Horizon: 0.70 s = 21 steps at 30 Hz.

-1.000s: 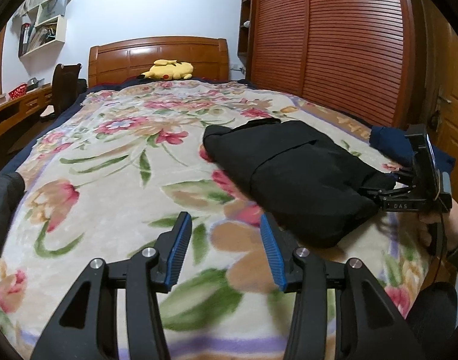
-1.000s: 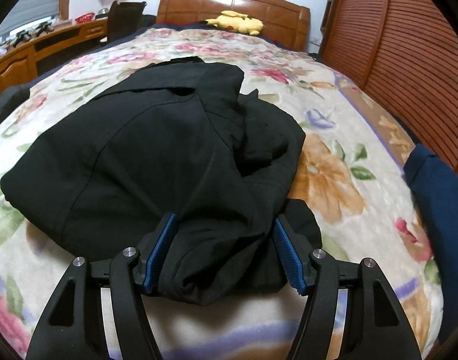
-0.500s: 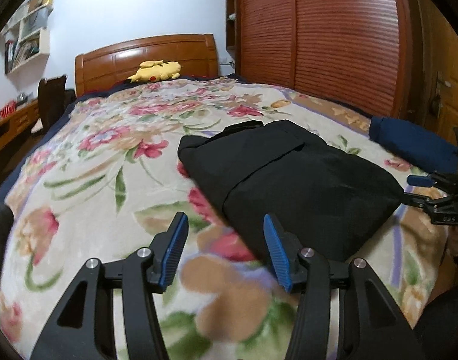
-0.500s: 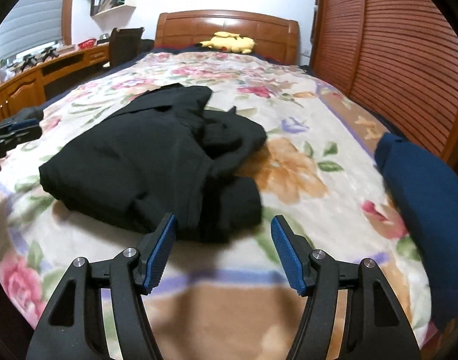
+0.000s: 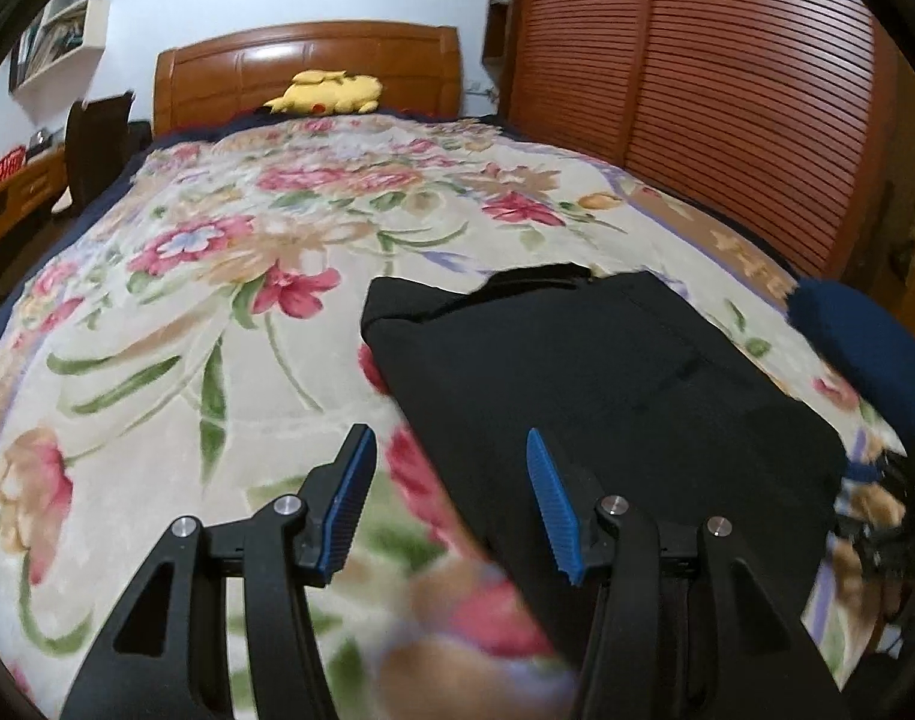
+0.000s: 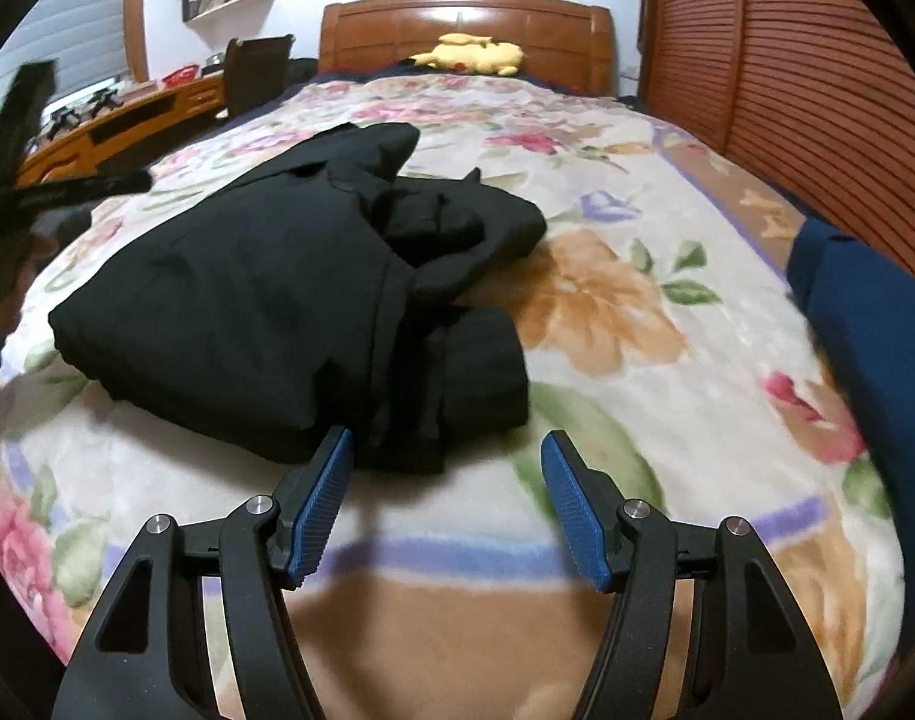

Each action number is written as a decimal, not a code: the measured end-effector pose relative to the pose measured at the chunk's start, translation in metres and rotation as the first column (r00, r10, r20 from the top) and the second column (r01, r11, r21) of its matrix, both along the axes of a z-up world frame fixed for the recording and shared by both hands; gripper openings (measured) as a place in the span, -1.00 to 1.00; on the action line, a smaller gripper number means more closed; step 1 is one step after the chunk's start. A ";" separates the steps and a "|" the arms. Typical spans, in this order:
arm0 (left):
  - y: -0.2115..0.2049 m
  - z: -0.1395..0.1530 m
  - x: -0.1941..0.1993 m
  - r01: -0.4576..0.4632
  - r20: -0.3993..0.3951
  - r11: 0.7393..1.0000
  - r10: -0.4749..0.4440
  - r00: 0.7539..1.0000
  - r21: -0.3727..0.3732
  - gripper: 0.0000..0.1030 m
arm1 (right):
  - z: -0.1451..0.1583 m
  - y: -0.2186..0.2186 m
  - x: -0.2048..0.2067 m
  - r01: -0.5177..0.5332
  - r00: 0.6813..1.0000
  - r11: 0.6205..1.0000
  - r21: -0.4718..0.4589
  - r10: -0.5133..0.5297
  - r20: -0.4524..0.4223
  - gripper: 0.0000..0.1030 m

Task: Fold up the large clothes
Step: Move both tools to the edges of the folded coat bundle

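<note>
A black garment (image 5: 607, 372) (image 6: 265, 300) lies folded in a thick bundle on the flowered bedspread (image 5: 205, 276) (image 6: 607, 324). In the left wrist view my left gripper (image 5: 448, 450) stands open over the bundle's near left corner, nothing between its blue pads. In the right wrist view my right gripper (image 6: 448, 453) is open and empty, just short of the bundle's near edge, where a loose folded flap (image 6: 475, 372) sticks out. The left gripper also shows blurred at the far left (image 6: 19, 192) of the right wrist view.
A folded navy garment (image 5: 865, 348) (image 6: 865, 324) lies at the bed's right edge. A yellow plush toy (image 5: 325, 93) (image 6: 475, 54) rests by the wooden headboard (image 5: 307, 66). Slatted wardrobe doors (image 5: 697, 90) line the right side; a desk (image 6: 127, 114) and chair stand left.
Both grippers have pulled back from the black bundle; the right one no longer straddles its edge. The left gripper has swung right, so the bundle now sits in front of it.
</note>
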<state>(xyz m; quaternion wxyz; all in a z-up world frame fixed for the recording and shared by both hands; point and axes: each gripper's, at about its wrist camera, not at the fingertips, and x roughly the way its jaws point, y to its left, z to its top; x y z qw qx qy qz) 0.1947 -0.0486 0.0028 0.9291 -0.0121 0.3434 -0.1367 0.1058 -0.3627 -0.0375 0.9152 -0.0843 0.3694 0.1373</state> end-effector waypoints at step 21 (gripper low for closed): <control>-0.032 -0.033 0.103 0.001 -0.051 0.990 0.006 0.999 0.139 0.03 | -0.013 0.014 0.013 -0.046 0.999 0.999 -0.014 0.046 0.000 0.28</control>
